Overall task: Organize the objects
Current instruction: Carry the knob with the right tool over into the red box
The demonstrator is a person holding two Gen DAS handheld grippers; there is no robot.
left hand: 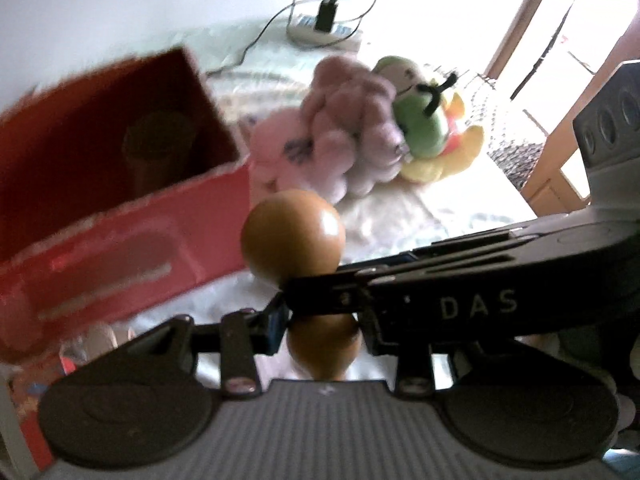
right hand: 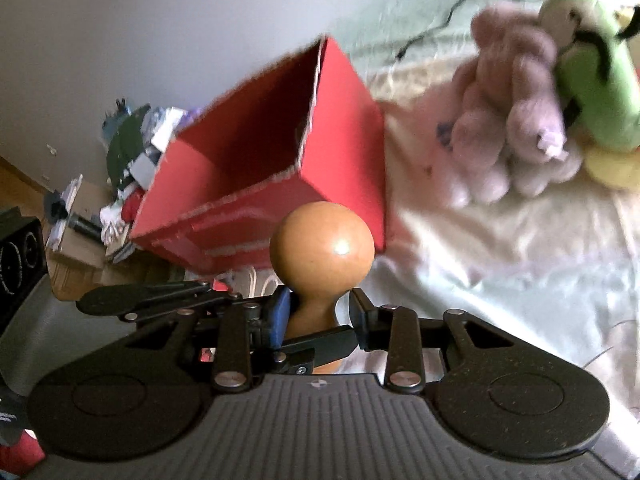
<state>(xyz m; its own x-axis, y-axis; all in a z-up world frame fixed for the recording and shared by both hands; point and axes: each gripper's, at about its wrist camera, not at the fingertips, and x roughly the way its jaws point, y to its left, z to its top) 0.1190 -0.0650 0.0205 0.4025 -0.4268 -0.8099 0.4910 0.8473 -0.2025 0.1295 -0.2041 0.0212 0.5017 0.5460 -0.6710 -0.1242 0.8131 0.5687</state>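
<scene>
A brown wooden pestle-like piece with a round knob [left hand: 294,236] stands between both grippers. In the left wrist view my left gripper [left hand: 324,328] is closed on its lower stem, and the right gripper's arm [left hand: 460,280] crosses it at the neck. In the right wrist view the knob [right hand: 322,246] rises above my right gripper [right hand: 318,316], whose jaws press the neck; the left gripper's finger [right hand: 320,344] crosses below. An open red box [left hand: 120,184] [right hand: 272,176] stands just beyond, with a dark cylinder [left hand: 160,148] inside it.
A pile of plush toys lies on the pale bedsheet [right hand: 500,260]: a purple grape bunch [left hand: 352,128] [right hand: 512,120], a pink one [left hand: 276,148], a green one [left hand: 420,116] [right hand: 596,80]. A power strip with cables [left hand: 320,24] lies at the back. Clutter [right hand: 120,184] sits on the floor left.
</scene>
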